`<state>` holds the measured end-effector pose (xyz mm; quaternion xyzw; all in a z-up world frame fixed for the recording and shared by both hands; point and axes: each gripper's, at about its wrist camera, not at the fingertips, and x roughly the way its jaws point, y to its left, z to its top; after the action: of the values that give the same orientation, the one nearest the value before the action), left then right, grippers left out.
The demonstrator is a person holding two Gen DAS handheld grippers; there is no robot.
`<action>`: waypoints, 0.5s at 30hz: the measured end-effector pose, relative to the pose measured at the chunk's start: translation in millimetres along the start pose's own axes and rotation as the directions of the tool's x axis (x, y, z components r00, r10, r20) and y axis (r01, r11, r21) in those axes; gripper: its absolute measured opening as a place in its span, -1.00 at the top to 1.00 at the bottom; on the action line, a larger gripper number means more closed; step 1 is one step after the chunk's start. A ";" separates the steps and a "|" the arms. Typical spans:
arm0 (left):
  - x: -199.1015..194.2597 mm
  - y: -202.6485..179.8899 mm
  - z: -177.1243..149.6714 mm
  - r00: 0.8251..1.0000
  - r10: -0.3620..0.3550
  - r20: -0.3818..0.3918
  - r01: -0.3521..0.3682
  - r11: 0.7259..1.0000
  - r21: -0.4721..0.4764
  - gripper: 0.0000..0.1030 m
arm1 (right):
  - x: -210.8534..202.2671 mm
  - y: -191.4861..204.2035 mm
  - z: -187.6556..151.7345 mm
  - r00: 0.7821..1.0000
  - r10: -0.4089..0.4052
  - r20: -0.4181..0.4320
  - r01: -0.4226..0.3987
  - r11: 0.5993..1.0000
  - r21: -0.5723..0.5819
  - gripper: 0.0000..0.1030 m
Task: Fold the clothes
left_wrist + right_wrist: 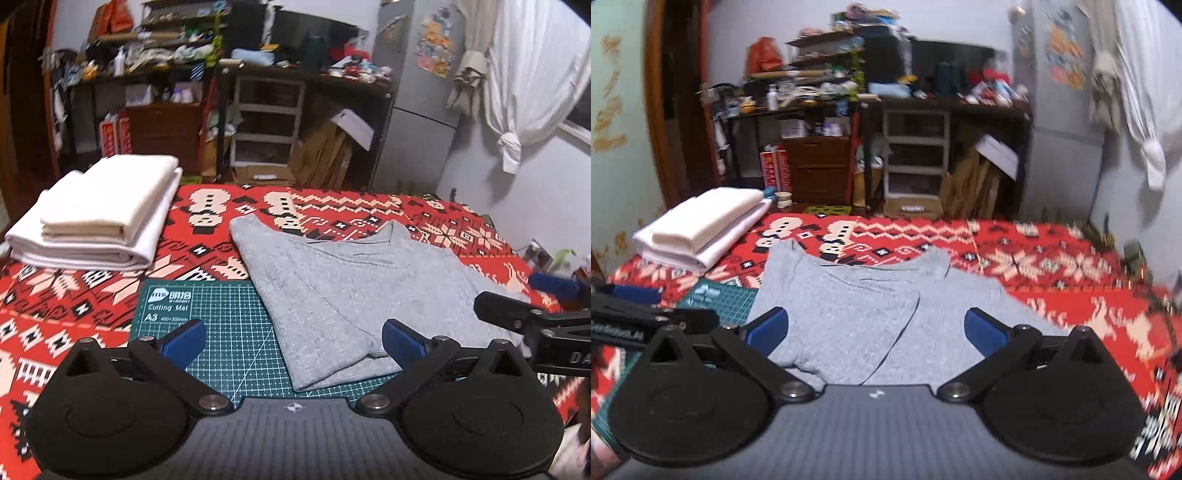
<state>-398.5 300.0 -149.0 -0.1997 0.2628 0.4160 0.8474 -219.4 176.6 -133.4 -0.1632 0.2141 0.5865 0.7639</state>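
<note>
Two tools hover over a grey shirt (332, 280), each with its blue pads spread wide and gripping nothing. Nearest, the left tool (293, 341) hangs above the shirt's near left corner, where the cloth overlaps a green mat (221, 332). The right tool (875, 330) hangs above the shirt's near middle; it also shows at the right edge of the left view. The shirt lies partly folded, one side flap turned over its middle, neckline at the far edge, on a red patterned cloth (369, 206). Left of the shirt and well apart sits a stack of folded white and cream cloths (99, 214). Beyond the shirt, a white drawer unit (267, 122) stands under a dark table; its contents cannot be made out. Cardboard (325, 155) leans beside it.
</note>
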 end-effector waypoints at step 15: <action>36.6 19.1 38.8 0.978 -0.206 -0.029 0.195 0.957 -0.215 -0.59 | 46.1 -48.9 27.8 0.996 0.069 -0.050 -0.058 0.980 0.192 -0.60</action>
<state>-384.3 354.6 -143.3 -0.3244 0.2170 0.3482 0.8523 -158.2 215.9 -133.6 -0.0989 0.2957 0.5826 0.7506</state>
